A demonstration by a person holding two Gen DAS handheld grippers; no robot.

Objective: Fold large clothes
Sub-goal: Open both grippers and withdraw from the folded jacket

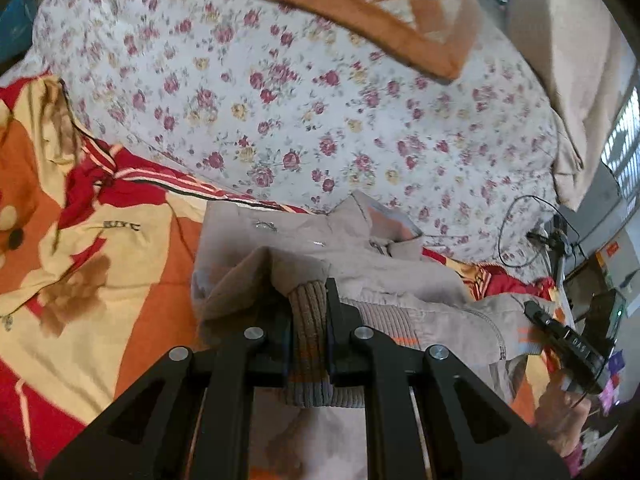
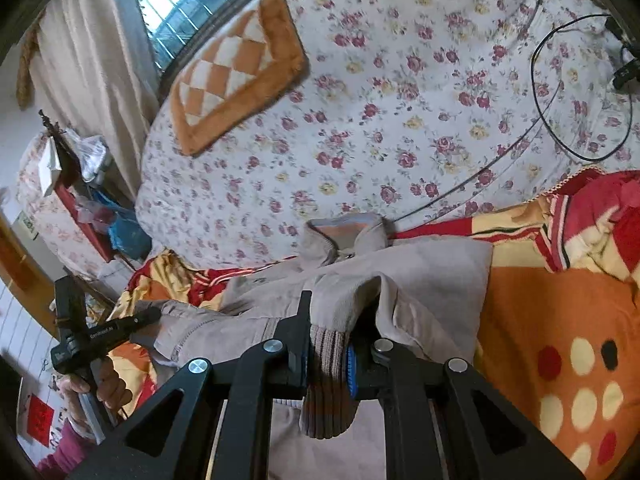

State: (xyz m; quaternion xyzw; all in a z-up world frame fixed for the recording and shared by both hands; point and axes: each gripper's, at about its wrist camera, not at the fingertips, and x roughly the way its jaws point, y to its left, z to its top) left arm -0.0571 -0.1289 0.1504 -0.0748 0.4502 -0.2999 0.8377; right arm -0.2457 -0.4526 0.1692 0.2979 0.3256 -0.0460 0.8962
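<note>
The big soft gray-brown jacket (image 1: 360,264) lies bunched up low in the middle of both pictures, collar at the top, ribbed cuffs lifted up.

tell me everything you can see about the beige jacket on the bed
The beige jacket looks like soft brushed fabric with ribbed knit trim striped in brown, grey and orange. Its collar points toward the floral quilt, and a zipper shows near it. It lies partly folded on the orange and red blanket. The left gripper and the right gripper each pinch a ribbed edge, lifting it.
</note>
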